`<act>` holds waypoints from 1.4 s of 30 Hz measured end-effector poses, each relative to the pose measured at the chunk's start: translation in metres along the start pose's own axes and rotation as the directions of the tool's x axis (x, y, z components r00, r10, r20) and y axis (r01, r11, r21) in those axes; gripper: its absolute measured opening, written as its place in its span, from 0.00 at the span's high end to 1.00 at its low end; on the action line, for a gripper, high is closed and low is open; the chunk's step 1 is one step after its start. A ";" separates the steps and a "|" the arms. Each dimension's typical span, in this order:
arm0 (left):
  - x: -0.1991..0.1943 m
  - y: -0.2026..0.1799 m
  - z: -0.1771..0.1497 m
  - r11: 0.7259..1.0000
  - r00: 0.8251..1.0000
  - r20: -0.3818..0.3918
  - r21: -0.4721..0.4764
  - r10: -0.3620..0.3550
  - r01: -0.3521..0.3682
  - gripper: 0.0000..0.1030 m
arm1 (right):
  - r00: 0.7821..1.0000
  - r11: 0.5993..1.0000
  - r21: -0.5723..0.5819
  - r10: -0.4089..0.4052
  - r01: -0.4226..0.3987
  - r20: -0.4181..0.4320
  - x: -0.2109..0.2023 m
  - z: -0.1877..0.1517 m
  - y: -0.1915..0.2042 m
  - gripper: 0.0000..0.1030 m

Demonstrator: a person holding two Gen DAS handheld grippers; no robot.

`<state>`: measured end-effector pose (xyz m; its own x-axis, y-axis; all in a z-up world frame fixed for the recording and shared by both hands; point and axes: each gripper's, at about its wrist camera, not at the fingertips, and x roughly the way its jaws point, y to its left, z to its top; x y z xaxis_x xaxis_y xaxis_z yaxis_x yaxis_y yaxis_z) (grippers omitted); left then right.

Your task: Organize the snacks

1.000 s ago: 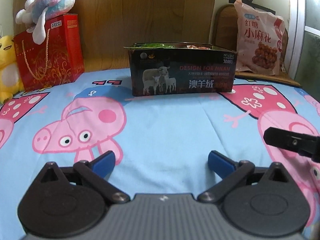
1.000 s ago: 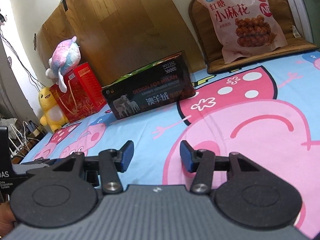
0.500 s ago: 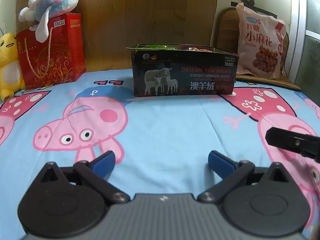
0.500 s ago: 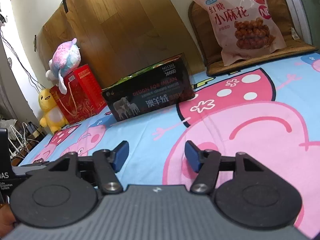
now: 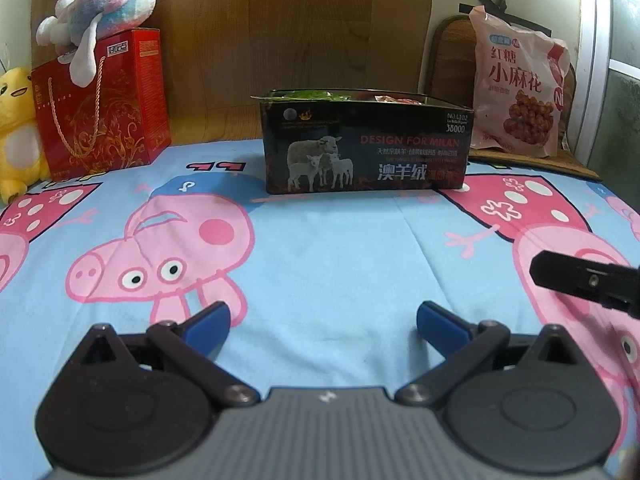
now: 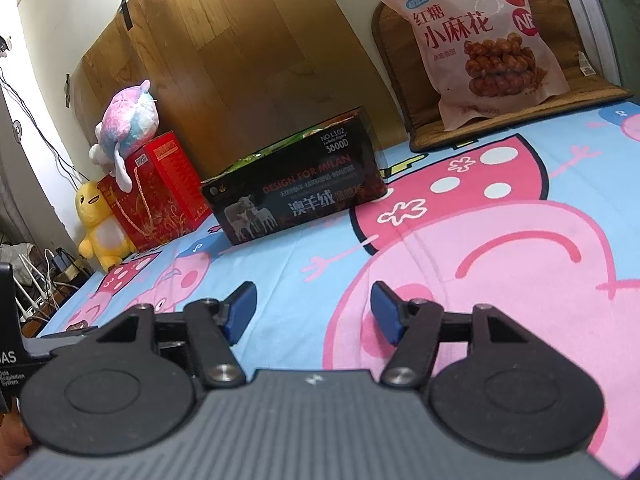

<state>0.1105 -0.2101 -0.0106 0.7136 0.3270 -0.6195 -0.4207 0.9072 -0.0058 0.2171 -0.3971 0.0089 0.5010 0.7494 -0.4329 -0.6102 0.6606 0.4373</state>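
Note:
A black open-top box (image 5: 366,146) printed with sheep stands on the cartoon-pig bedsheet (image 5: 320,248), with green and red snack packets showing over its rim. It also shows in the right wrist view (image 6: 296,196). A large pink snack bag (image 5: 520,84) leans on a brown cushion at the back right; it also shows in the right wrist view (image 6: 484,36). My left gripper (image 5: 322,326) is open and empty, well short of the box. My right gripper (image 6: 312,312) is open and empty over the sheet.
A red gift bag (image 5: 100,108) with a pastel plush toy (image 5: 100,4) on top stands at the back left beside a yellow plush (image 5: 16,132). A wooden board (image 5: 296,40) backs the bed. Part of the other gripper (image 5: 584,280) shows at the right edge.
My right gripper's jaws have opened wider. Both views have shifted slightly; the box and bag have not moved.

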 end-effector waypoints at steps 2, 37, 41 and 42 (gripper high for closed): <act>-0.001 0.001 0.000 1.000 1.000 0.007 -0.010 -0.001 0.001 0.00 | 1.000 1.000 0.001 0.000 0.000 -0.001 0.000 0.000 0.000 0.36; -0.029 -0.009 0.010 0.993 0.989 0.096 0.025 0.113 -0.116 0.00 | 0.999 0.999 0.036 0.028 -0.028 0.016 -0.004 0.002 -0.005 0.31; -0.031 -0.011 0.011 0.993 0.989 0.096 0.029 0.113 -0.116 0.00 | 0.999 0.999 0.040 0.032 -0.033 0.020 -0.005 0.002 -0.005 0.31; -0.031 -0.011 0.011 0.993 0.990 0.090 0.029 0.110 -0.113 0.00 | 0.999 0.999 0.041 0.033 -0.034 0.021 -0.005 0.002 -0.006 0.31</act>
<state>0.0994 -0.2272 0.0170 0.7107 0.4473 -0.5430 -0.4819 0.8719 0.0874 0.2194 -0.4045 0.0100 0.4933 0.7717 -0.4015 -0.6014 0.6360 0.4835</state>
